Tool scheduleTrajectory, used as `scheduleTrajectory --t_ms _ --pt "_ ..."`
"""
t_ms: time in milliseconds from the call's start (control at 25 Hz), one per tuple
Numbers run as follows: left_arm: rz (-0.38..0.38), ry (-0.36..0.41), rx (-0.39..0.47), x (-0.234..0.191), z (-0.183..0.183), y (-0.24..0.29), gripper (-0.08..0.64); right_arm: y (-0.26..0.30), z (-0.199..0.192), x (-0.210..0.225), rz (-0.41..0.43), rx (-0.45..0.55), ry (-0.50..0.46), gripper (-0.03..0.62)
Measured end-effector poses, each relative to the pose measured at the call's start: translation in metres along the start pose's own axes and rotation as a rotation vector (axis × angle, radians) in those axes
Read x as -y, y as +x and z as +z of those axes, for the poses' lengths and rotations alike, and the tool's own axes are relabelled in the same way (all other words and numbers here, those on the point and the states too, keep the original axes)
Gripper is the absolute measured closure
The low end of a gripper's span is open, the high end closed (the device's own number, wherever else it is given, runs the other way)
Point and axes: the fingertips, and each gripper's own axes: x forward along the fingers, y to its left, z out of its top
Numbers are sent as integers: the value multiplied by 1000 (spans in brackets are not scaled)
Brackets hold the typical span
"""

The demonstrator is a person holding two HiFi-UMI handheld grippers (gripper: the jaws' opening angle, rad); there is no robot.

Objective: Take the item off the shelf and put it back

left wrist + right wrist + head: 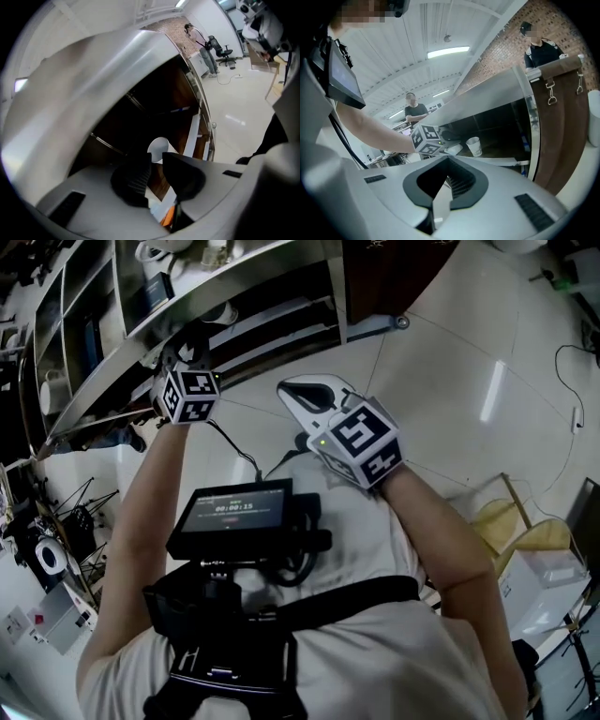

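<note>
Closest to us is the little screen on our chest. From there, our left gripper is up at 11 o'clock and our right gripper is up at 1 o'clock.

The right gripper waits back from the shelf. Its fingers look closed, tip to tip, and they hold nothing.

The left gripper is out by the shelf. Its fingers are apart, with a gap between them, and nothing is pinched in there.

Next comes the paper cup. It shows at 12 o'clock, just past the left fingertips. From the right gripper's side we see the cup standing up straight on the dark shelf board. It is close to the left gripper at about 3 o'clock of its marker cube.

So the cup is on the shelf and no gripper has it. We cannot tell if it is already back in place or is yet to be picked up. If it is yet to be picked up, we think the left fingers need to go around the cup, squeeze, lift it off, then set it back.
</note>
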Motion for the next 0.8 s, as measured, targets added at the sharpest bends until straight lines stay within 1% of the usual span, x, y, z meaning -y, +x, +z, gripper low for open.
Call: scheduleTrajectory --t_ms 160,280,400,480,520,640,720,800 --pt "-24 -165 70 6 4 -44 477 5 10 -4 26 0 -44 584" --pt "-31 -275 135 6 9 -81 475 11 20 -8 46 1 -80 584" --pt "-55 -385 193 5 6 -109 470 21 31 -15 74 1 -116 584" --pt "-65 -463 225 5 1 -121 506 28 34 -17 96 1 -138 584" --pt "-65 -498 241 4 -1 -127 505 31 36 -18 107 1 -148 584" --pt "-21 -576 300 -4 -3 -162 509 35 44 -34 150 0 -192 584" --pt "18 -622 343 -10 -1 -192 551 33 51 -51 182 0 -229 584" --pt "22 -664 382 -10 2 -214 558 32 60 -63 205 6 -254 584"
